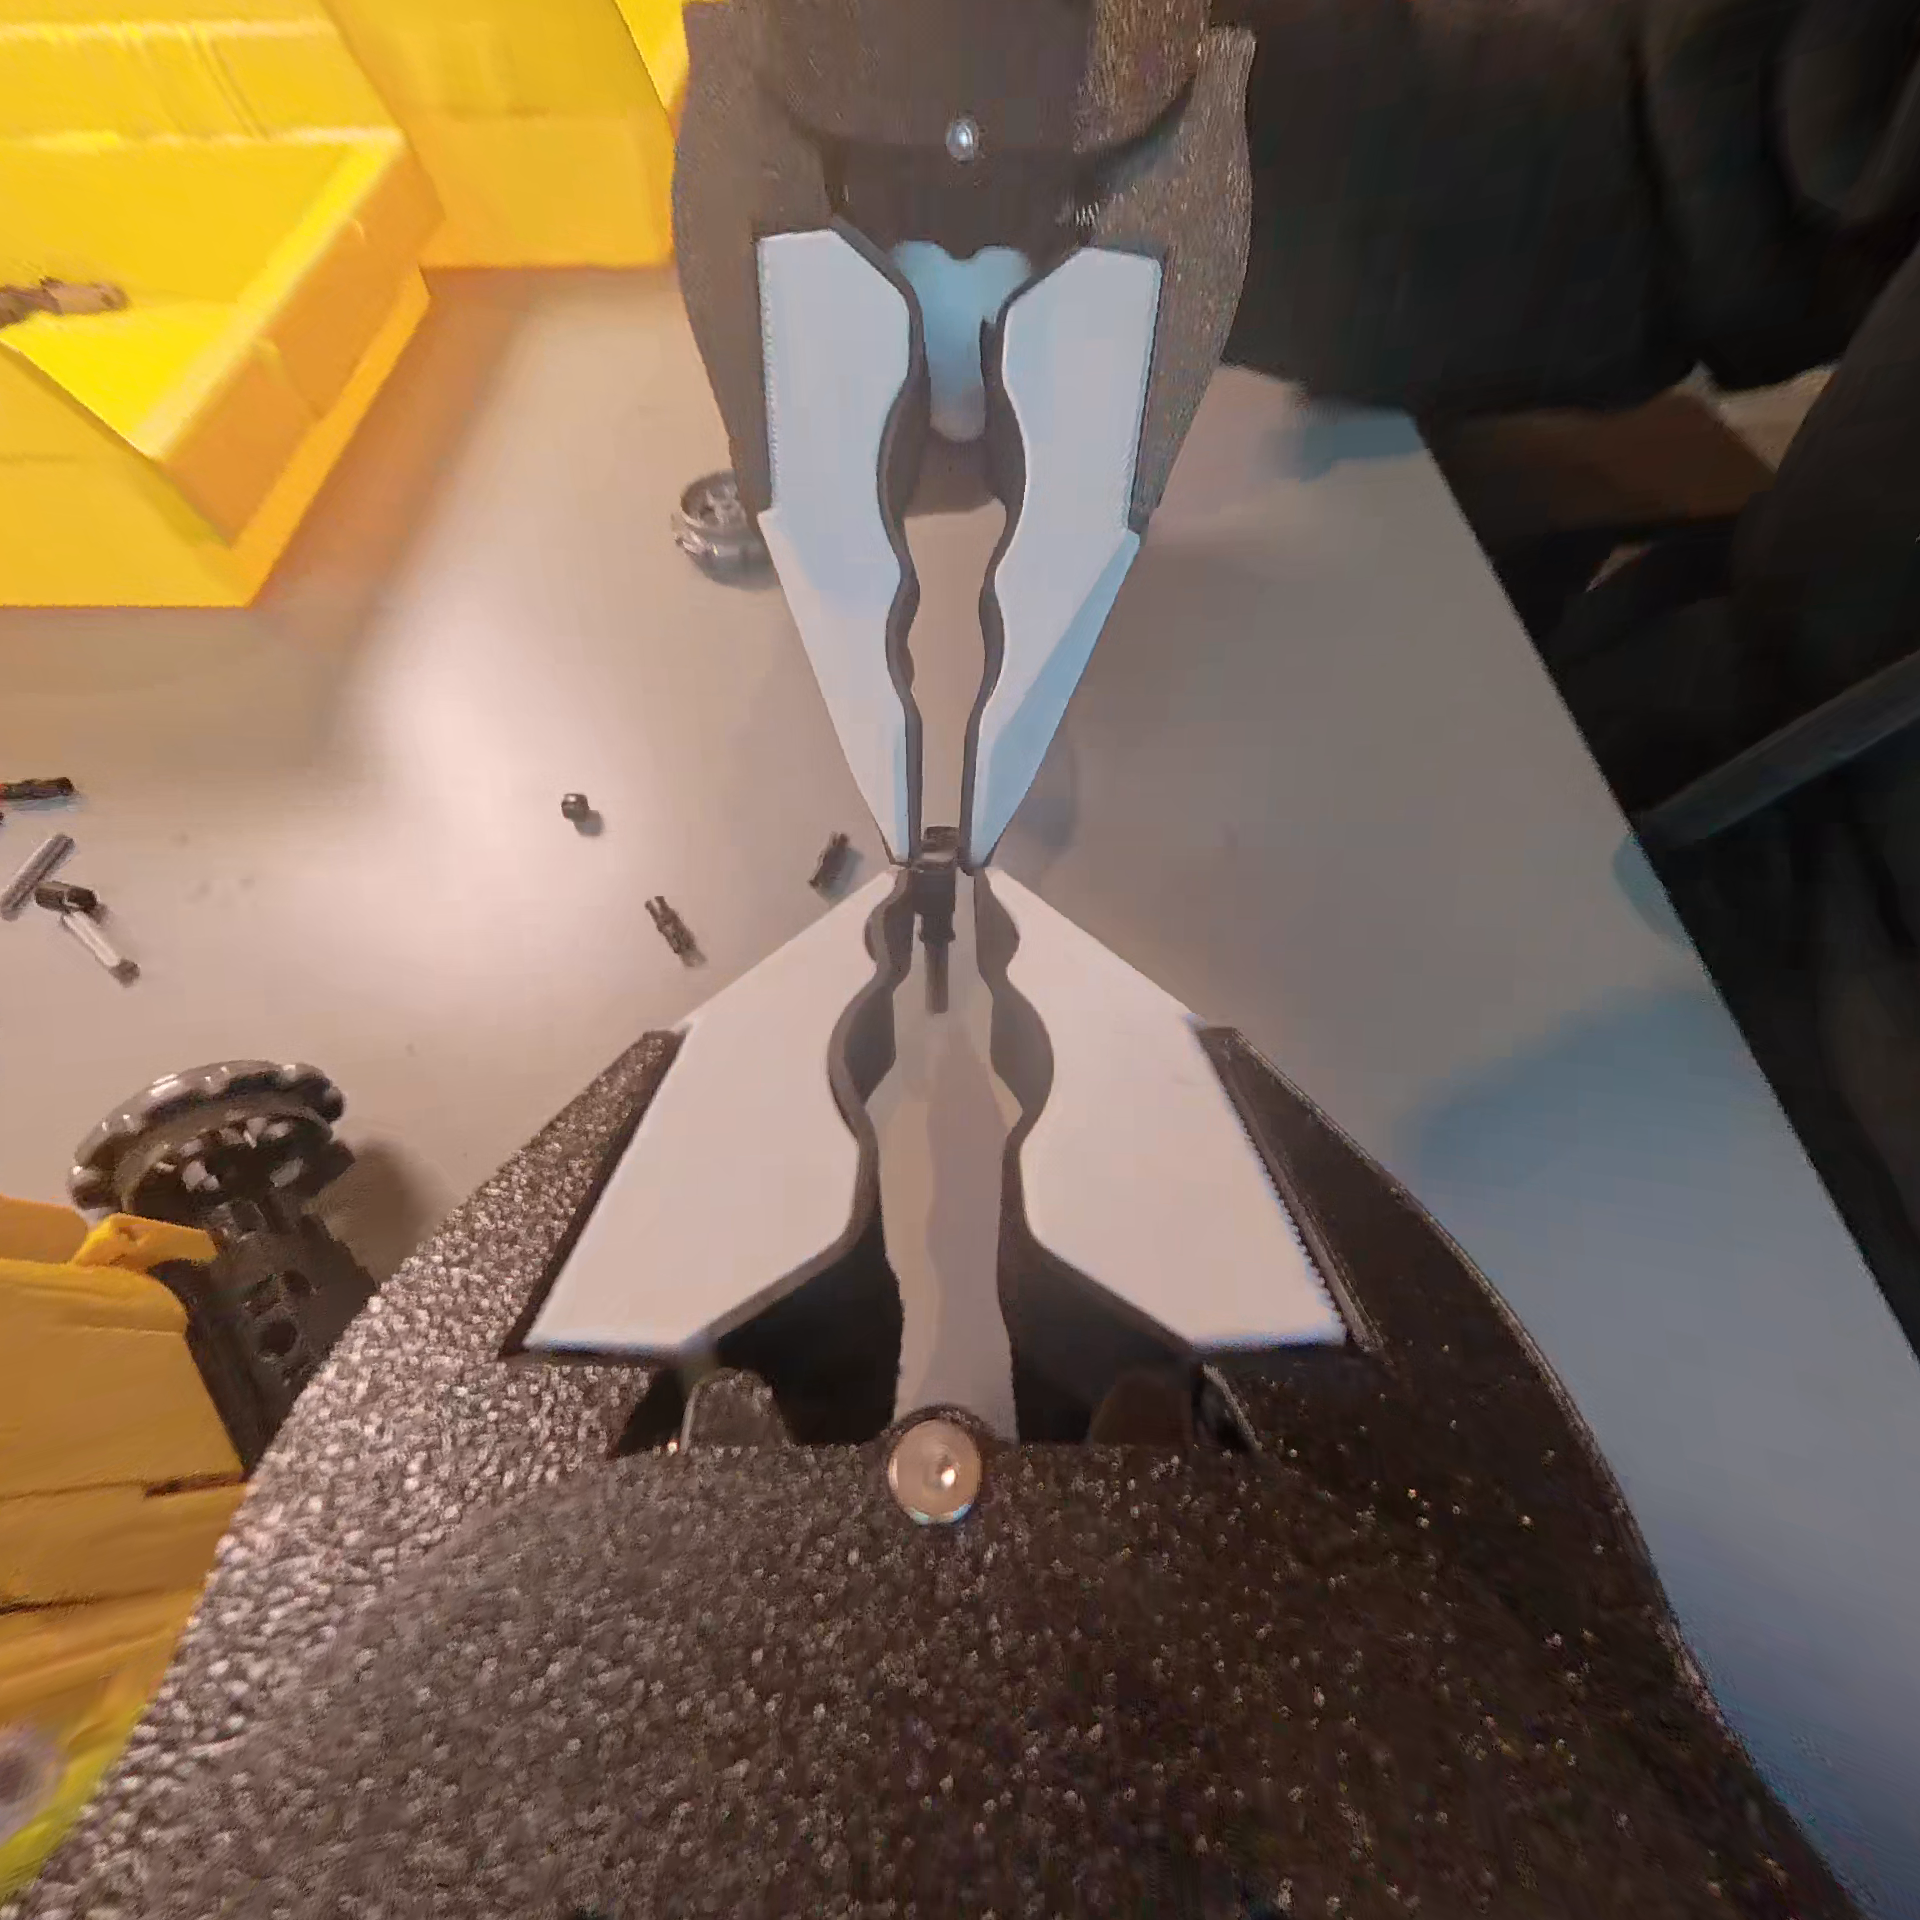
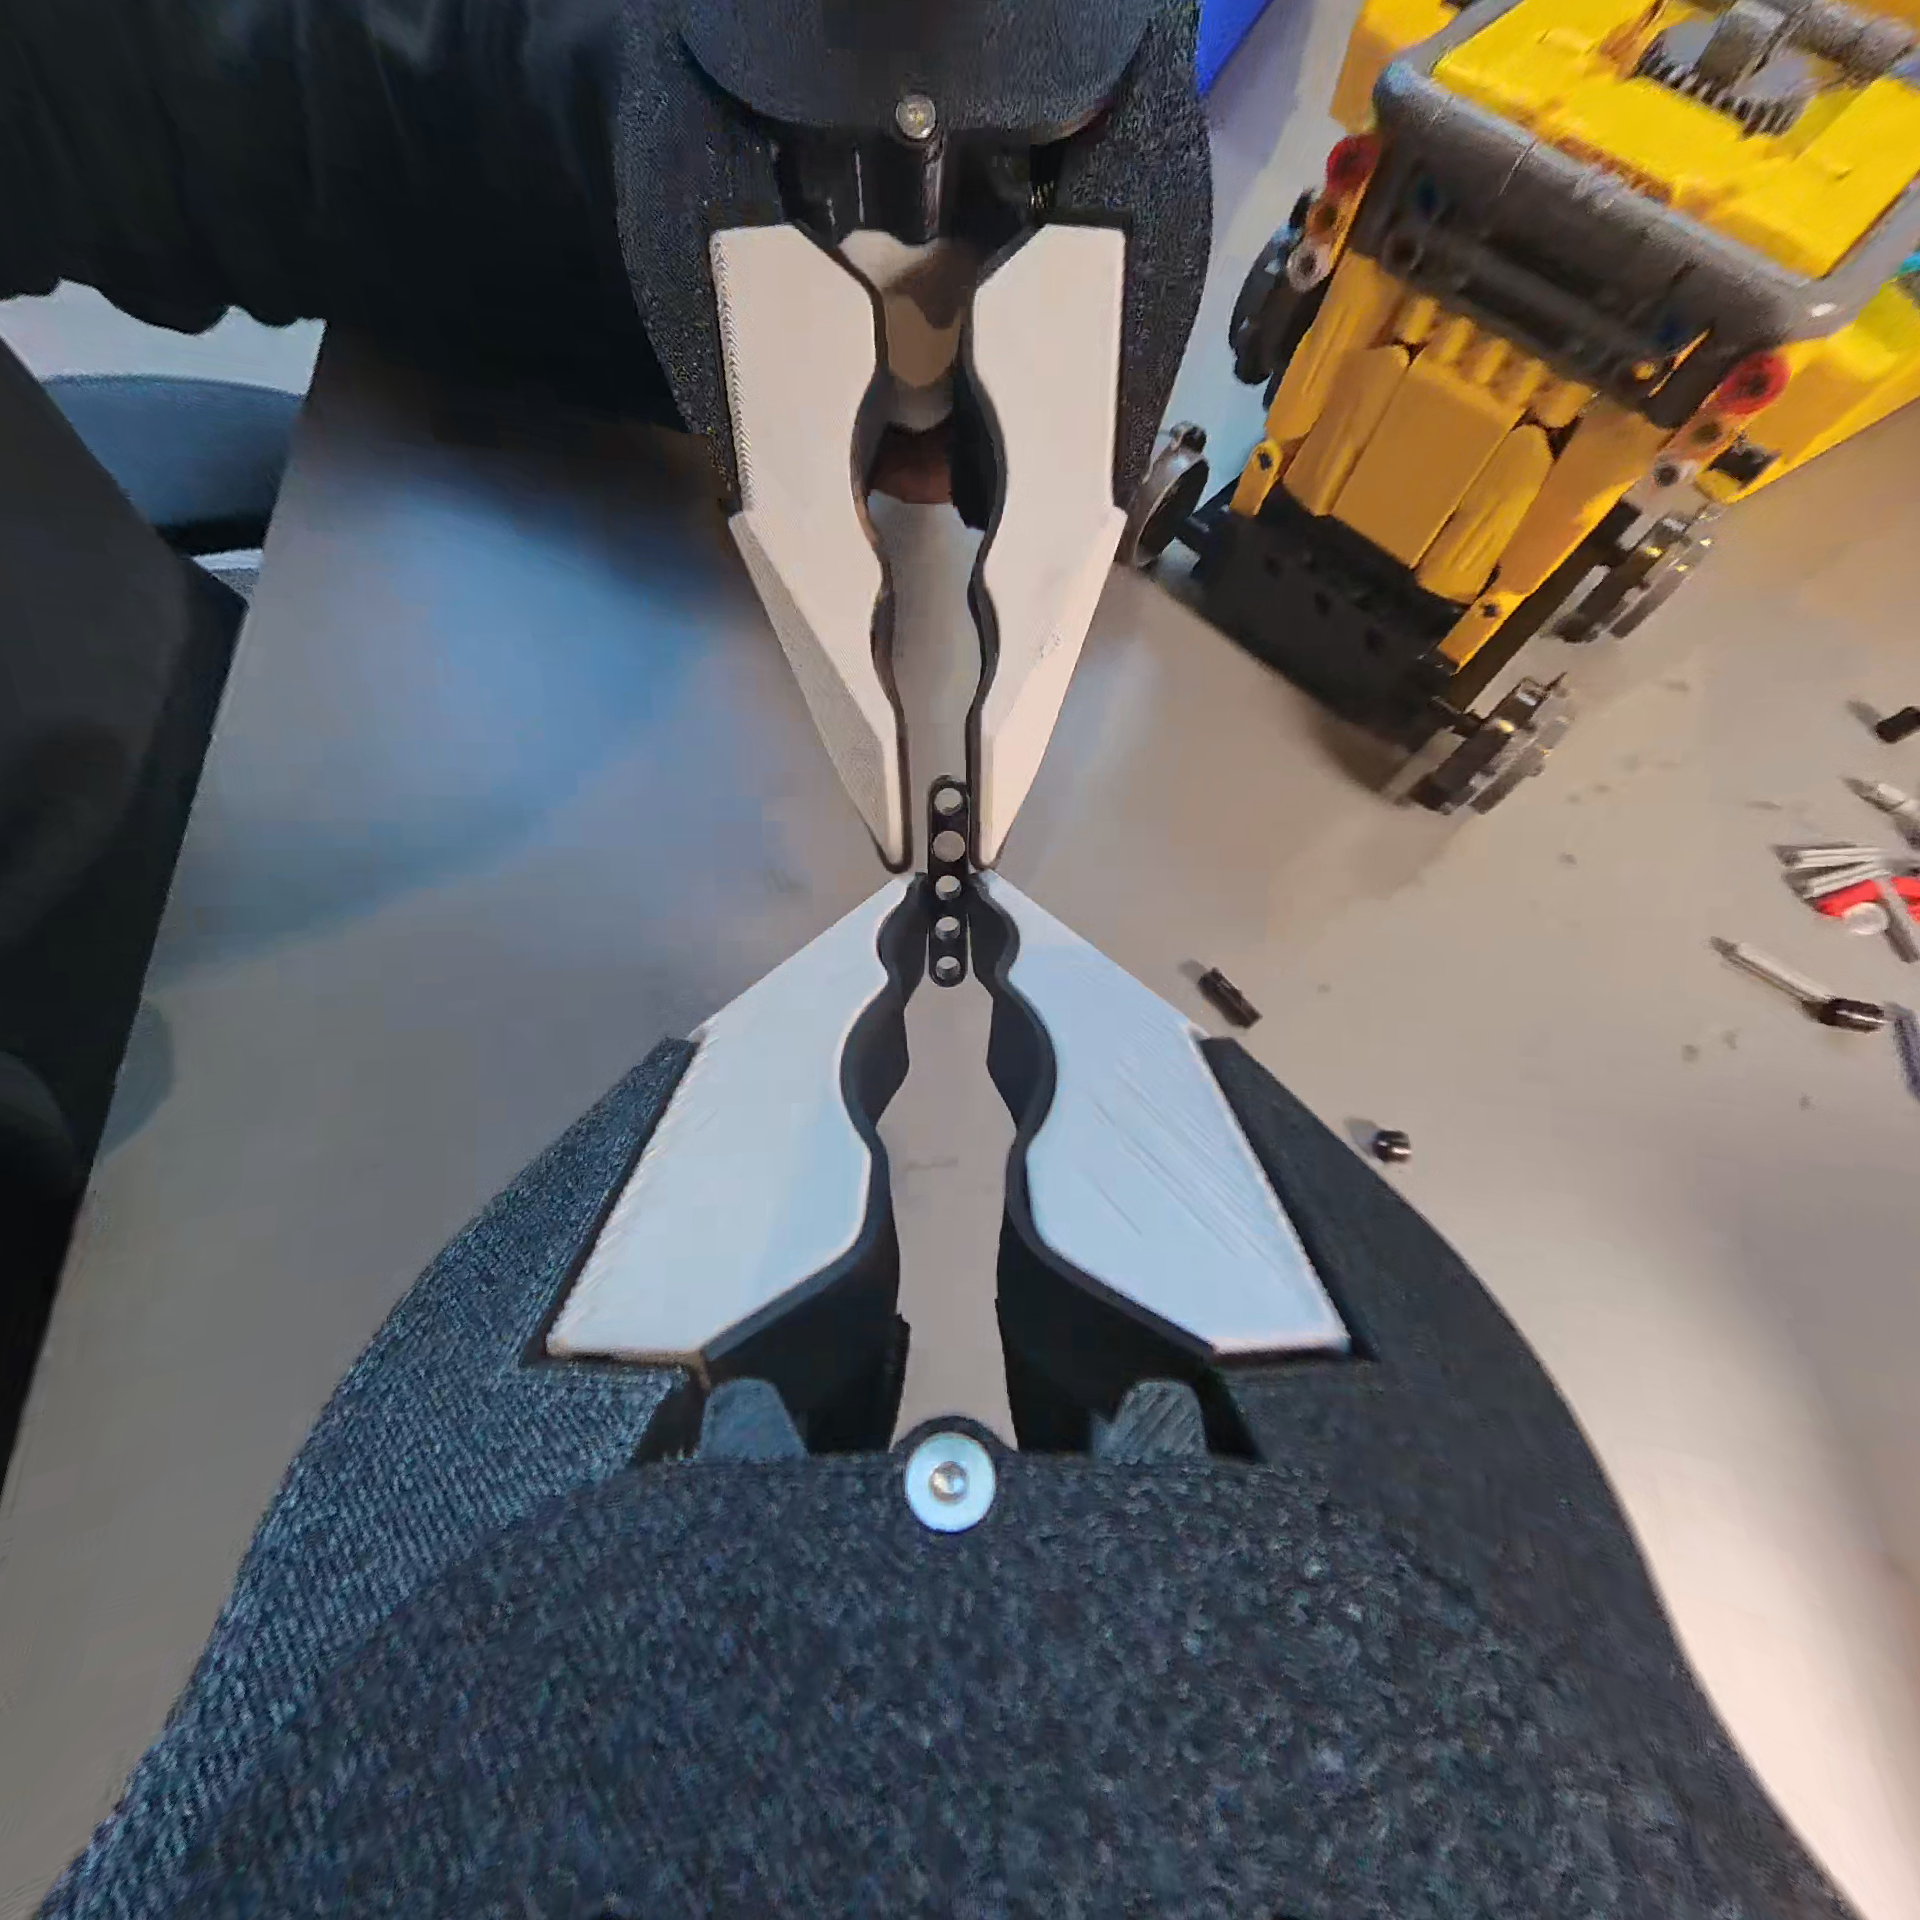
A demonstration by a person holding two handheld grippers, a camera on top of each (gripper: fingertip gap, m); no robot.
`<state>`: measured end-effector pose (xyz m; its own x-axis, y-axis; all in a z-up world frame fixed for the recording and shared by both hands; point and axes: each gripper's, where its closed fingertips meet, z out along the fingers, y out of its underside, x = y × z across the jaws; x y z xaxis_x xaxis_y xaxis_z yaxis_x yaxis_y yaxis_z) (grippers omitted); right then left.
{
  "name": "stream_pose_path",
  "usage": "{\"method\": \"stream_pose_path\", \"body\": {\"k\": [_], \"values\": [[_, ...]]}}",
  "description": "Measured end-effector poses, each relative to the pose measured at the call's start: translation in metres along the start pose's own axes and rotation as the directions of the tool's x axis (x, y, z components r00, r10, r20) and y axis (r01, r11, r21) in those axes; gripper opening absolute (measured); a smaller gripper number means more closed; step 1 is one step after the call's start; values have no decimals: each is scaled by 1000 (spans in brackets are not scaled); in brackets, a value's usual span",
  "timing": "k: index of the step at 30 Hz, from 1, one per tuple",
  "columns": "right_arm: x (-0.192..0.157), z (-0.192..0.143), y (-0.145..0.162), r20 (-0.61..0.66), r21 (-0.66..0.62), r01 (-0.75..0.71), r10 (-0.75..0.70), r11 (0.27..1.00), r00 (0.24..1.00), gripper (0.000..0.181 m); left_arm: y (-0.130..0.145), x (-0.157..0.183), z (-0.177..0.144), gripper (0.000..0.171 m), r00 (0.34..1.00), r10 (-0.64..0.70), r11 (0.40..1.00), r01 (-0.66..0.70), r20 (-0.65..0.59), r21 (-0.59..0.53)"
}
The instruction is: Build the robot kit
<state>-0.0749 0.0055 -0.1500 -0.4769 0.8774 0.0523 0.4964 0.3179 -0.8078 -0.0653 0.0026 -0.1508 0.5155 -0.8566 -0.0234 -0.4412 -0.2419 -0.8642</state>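
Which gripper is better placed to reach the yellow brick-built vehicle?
Probably left: the yellow brick-built vehicle sits beside the left gripper; the right gripper sees it farther off.

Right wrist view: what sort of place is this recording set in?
Probably a hobby or lab workbench for building-brick models: a pale table with a half-built yellow brick vehicle, loose black pins scattered nearby, and yellow storage bins in the left wrist view.

- Pale grey smooth bench point(image 2: 1351, 1299) carries everything.
- Yellow-and-black brick-built toy vehicle point(image 2: 1475, 416) stands right of the right fingers.
- Small black plastic connector pins point(image 1: 673, 928) lie scattered left of the left fingers.
- Loose black toy wheel point(image 1: 717, 516) rests farther off, left.
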Motion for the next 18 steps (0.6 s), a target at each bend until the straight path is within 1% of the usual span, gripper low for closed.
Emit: {"method": "stream_pose_path", "body": {"k": [1, 4, 7, 9, 12, 14, 18], "values": [[0, 3, 4, -1, -14, 0, 0, 1000, 1000, 7, 6, -1, 2, 6, 1000, 11, 999, -11, 8, -37], [-4, 8, 13, 18, -42, -5, 5, 999, 1000, 8, 17, 3, 7, 5, 1000, 23, 995, -23, -6, -101], [1, 1, 16, 8, -43, -16, 16, 999, 1000, 16, 28, 2, 11, 5, 999, 35, 985, -35, -2, -166], [14, -8, 22, -39, -57, -38, 36, 998, 999, 15, 28, 3, 12, 5, 999, 36, 985, -35, -2, -170], [31, -14, 40, -104, -112, -85, 73, 990, 992, 15, 32, 2, 13, 5, 999, 32, 982, -32, -2, -187], [32, -12, 48, -108, -140, -105, 91, 985, 990, 15, 34, 2, 14, 6, 999, 35, 980, -35, -1, -196], [32, -6, 51, -114, -176, -99, 79, 979, 990, 13, 34, 2, 14, 7, 999, 33, 981, -32, 1, -193]]}}
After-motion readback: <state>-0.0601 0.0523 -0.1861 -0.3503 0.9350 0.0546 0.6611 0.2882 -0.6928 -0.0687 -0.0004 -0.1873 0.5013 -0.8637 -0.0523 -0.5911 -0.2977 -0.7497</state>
